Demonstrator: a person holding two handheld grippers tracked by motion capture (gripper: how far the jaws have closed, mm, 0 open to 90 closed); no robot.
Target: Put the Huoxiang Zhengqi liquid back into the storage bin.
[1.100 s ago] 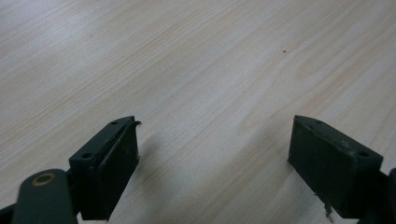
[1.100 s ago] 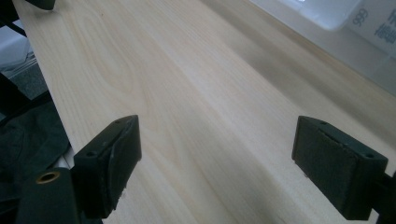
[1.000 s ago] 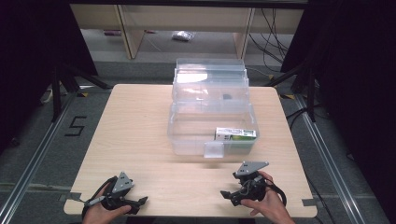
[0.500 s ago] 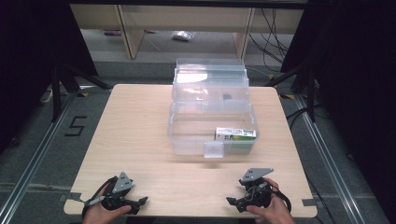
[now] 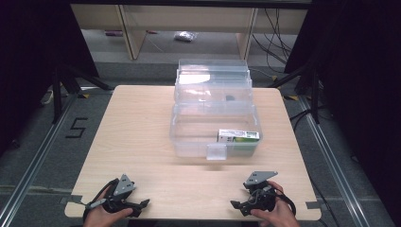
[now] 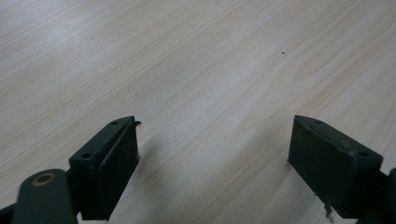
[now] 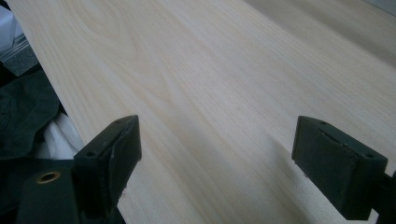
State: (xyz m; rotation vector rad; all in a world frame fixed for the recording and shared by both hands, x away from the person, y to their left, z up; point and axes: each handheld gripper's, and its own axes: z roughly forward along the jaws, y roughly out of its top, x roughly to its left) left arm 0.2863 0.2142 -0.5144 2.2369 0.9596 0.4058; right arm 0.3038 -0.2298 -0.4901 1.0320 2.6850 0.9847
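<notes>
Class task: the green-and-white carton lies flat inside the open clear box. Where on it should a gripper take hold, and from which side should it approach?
Grip the carton across its narrow width, near the middle, coming straight down from above. It lies flat and long in the right of the box, whose walls block any sideways approach. The right gripper, open, is likely the handier one.

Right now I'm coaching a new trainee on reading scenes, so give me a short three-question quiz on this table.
1. True or false: the left gripper holds something.
2. What lies inside the clear box? A) a green and white carton B) a spoon C) a cup
3. Fill in: the right gripper rests near the table's ____ edge, on the person's side.

Key: 1 false, its jaws stand open and bare; 2 A, the carton; 3 near.
</notes>
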